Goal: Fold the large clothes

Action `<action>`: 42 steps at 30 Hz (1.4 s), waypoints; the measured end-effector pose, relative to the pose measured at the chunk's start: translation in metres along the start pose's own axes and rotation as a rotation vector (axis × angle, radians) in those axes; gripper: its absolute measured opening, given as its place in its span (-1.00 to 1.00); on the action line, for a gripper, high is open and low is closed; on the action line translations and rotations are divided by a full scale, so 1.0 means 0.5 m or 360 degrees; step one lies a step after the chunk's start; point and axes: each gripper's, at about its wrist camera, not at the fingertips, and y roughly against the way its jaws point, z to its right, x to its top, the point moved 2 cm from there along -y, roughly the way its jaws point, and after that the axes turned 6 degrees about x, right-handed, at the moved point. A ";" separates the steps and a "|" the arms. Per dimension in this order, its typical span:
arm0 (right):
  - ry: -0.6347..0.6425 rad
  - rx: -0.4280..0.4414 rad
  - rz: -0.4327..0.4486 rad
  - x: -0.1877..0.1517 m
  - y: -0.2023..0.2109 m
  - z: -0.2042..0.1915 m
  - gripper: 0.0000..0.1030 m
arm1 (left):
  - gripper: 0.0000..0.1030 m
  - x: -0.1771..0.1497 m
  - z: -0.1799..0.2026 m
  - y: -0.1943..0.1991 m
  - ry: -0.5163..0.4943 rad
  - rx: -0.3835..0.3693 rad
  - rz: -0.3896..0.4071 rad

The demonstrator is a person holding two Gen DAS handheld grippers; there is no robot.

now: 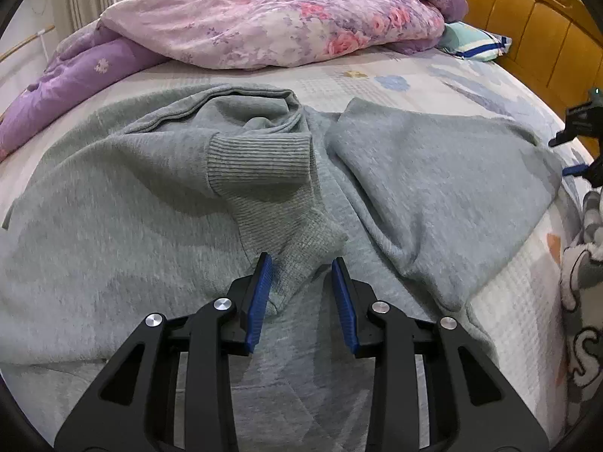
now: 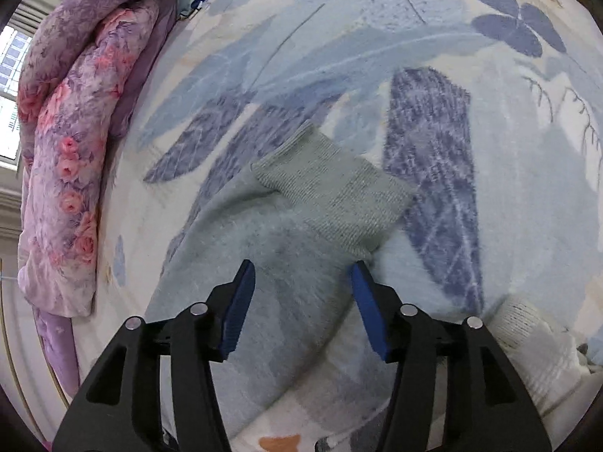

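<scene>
A large grey sweatshirt (image 1: 113, 218) lies spread on the bed. One sleeve is folded across its body, with the ribbed cuff (image 1: 279, 226) lying near my left gripper (image 1: 301, 267). That gripper is open, its blue pads on either side of the cuff's tip, nothing held. The other sleeve (image 1: 433, 188) stretches to the right. In the right wrist view my right gripper (image 2: 303, 271) is open just above that sleeve (image 2: 264, 282), whose ribbed cuff (image 2: 331, 192) lies flat ahead on the sheet. The right gripper also shows at the right edge of the left wrist view (image 1: 580, 143).
A bunched pink and purple floral quilt (image 1: 271, 19) fills the far side of the bed. A small pillow (image 1: 475, 43) lies by the wooden headboard (image 1: 535, 26). The bed sheet (image 2: 414, 56) has blue leaf prints. A patterned fleece cloth (image 1: 584, 301) lies at the right edge.
</scene>
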 end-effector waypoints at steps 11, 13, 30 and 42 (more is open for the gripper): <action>-0.0003 -0.0092 0.0064 0.006 -0.031 -0.006 -0.01 | -0.35 -0.002 -0.007 0.002 -0.0006 -0.0027 0.0010; 0.0035 -0.0167 0.0184 -0.007 -0.002 -0.014 -0.01 | -0.35 -0.002 -0.007 0.002 -0.0011 -0.0030 0.0014; 0.0112 0.0145 0.0268 -0.025 0.023 -0.025 -0.72 | 0.09 0.018 -0.044 0.077 0.0115 -0.0168 0.0099; 0.0902 0.0251 0.0701 -0.232 0.230 -0.306 -0.72 | 0.26 -0.013 -0.441 0.178 0.0450 0.0340 0.0126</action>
